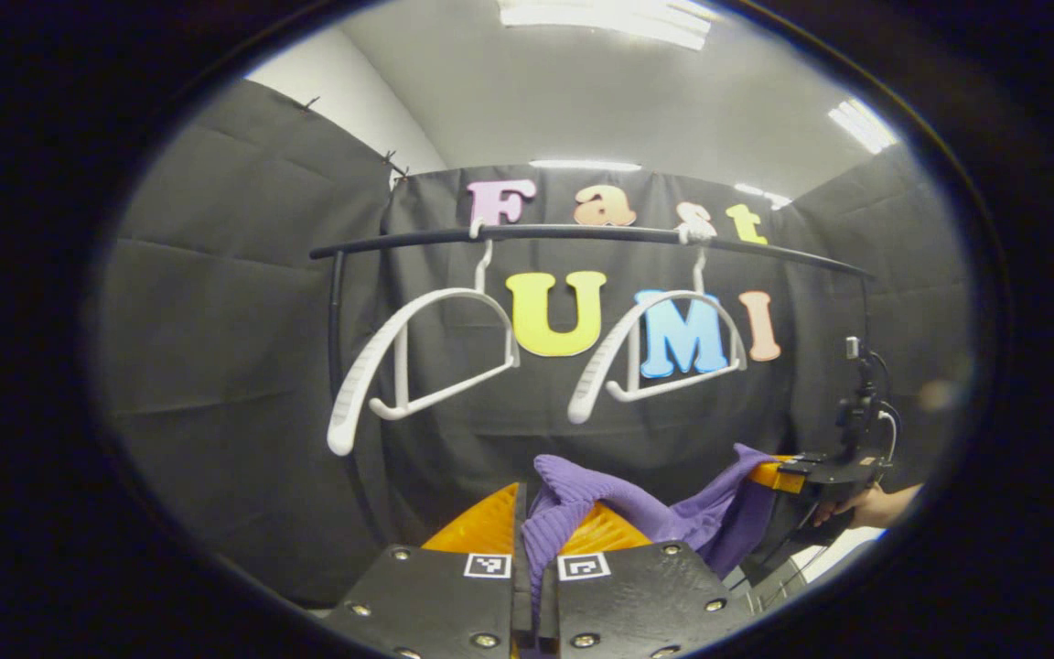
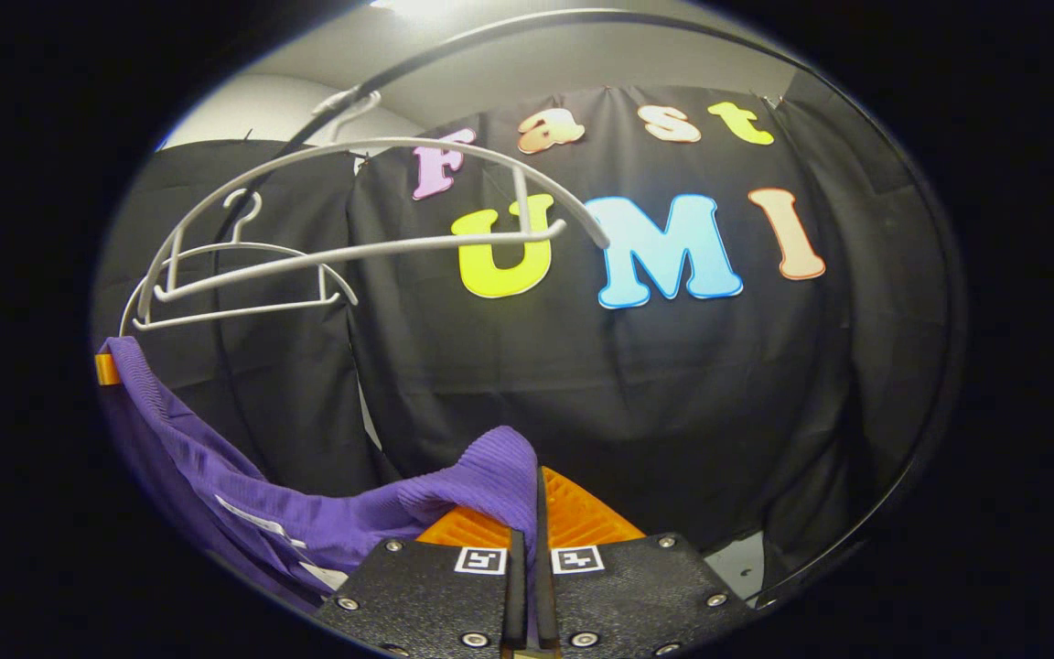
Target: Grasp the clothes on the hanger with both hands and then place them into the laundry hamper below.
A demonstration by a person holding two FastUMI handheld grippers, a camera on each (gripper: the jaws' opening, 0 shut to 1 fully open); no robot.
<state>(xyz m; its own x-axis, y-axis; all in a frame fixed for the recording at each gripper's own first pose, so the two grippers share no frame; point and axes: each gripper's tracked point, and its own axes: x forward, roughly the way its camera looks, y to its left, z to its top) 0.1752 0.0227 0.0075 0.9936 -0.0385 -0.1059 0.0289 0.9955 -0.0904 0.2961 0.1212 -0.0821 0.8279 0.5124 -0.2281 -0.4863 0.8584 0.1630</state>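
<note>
My left claw (image 1: 534, 531) is clamped on the purple garment (image 1: 637, 513): in the left gripper view its two fingers are pressed together at the bottom of the picture with a ridge of the knit cloth squeezed up between them. From there the cloth runs off to the right and farther away, where I see my right claw (image 1: 779, 476) gripping its other end, with a hand (image 1: 870, 506) behind it on the handle.

In the right gripper view that right claw (image 2: 527, 513) is also closed tight on the garment (image 2: 326, 522), a fold bunched over its left finger. The cloth sags away to the left and rises to the far left edge, where a small bit of the other claw (image 2: 107, 369) shows at the cloth's end. A pale label is sewn on the cloth near the bottom.

So the garment hangs stretched between my two claws, off the hangers. Above and behind it, a dark rail (image 1: 582, 235) carries two bare white hangers: the left hanger (image 1: 417, 366) and the right hanger (image 1: 655, 352), both hooked on and well apart from the cloth. I cannot see the hamper.
</note>
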